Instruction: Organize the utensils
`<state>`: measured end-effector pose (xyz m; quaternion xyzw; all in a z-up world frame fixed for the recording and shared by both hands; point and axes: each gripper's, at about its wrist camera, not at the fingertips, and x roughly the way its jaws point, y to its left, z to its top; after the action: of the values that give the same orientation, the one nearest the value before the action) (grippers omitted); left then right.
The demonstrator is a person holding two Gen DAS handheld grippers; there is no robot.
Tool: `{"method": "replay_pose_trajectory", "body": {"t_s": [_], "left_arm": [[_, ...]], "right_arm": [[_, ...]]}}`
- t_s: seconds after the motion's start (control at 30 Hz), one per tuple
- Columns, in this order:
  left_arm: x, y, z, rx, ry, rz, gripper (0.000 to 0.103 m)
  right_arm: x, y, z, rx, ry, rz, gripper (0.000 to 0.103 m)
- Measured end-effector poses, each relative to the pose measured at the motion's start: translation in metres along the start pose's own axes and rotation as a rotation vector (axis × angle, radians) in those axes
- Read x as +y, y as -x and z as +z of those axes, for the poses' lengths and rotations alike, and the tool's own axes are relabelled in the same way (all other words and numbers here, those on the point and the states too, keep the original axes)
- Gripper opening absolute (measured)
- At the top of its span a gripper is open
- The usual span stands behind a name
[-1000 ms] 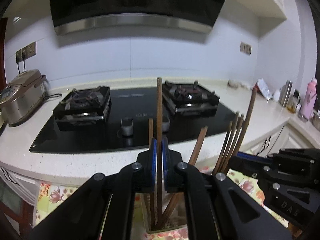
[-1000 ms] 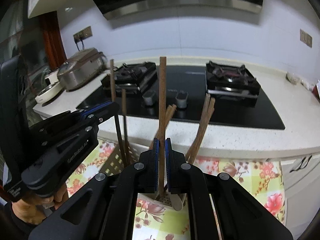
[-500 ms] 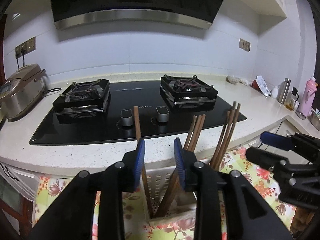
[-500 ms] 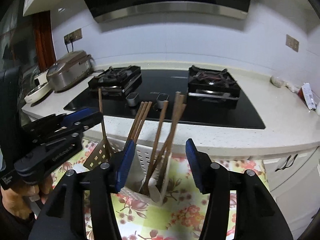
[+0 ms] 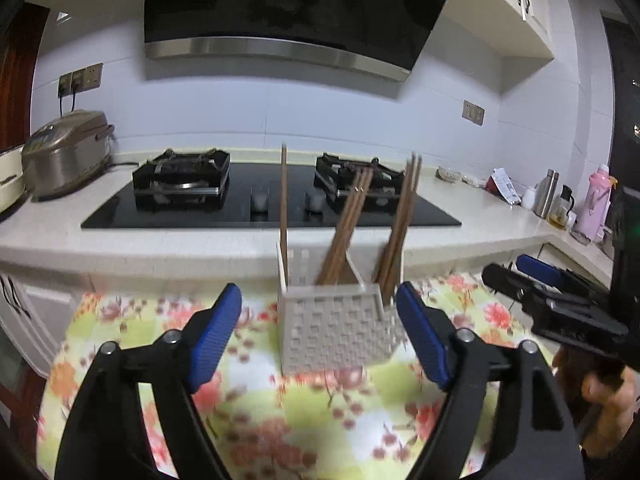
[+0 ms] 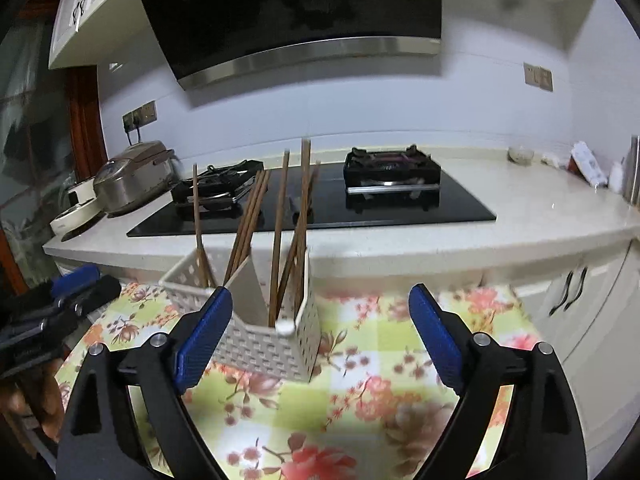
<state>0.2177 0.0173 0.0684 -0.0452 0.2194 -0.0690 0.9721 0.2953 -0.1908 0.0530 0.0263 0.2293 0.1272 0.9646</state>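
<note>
My left hand-held gripper (image 5: 320,330) and right hand-held gripper (image 6: 320,330) are matte black, with ribbed blue pads (image 5: 216,332) and silver pivot screws (image 6: 480,338).

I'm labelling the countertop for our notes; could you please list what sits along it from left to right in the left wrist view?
Rice cooker → left burner → right burner → steel flask → pink bottle.

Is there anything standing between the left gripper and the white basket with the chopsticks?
Nothing visible. The left gripper has just been opening its jaws, and between it and the basket there is only the bare flowered cloth. The chopsticks stand inside the basket, and the right gripper is off to the side.
</note>
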Motion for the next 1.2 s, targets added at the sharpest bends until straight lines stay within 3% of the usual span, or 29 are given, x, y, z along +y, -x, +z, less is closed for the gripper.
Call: {"method": "replay_pose_trajectory", "body": {"t_s": [0.27,0.53,1.2], "left_arm": [[0.001,-0.006,-0.044,-0.004,-0.028,0.031,0.098],[0.006,-0.014,-0.054,-0.043,-0.036,0.034,0.098],[0.013,-0.013,-0.057,-0.055,-0.014,0.021,0.098]], "right_arm": [[0.004,-0.013,-0.041,-0.021,0.045,0.010,0.084],[0.009,-0.012,-0.053,-0.090,0.084,-0.001,0.084],[0.008,-0.016,-0.061,-0.078,0.071,0.015,0.084]]}}
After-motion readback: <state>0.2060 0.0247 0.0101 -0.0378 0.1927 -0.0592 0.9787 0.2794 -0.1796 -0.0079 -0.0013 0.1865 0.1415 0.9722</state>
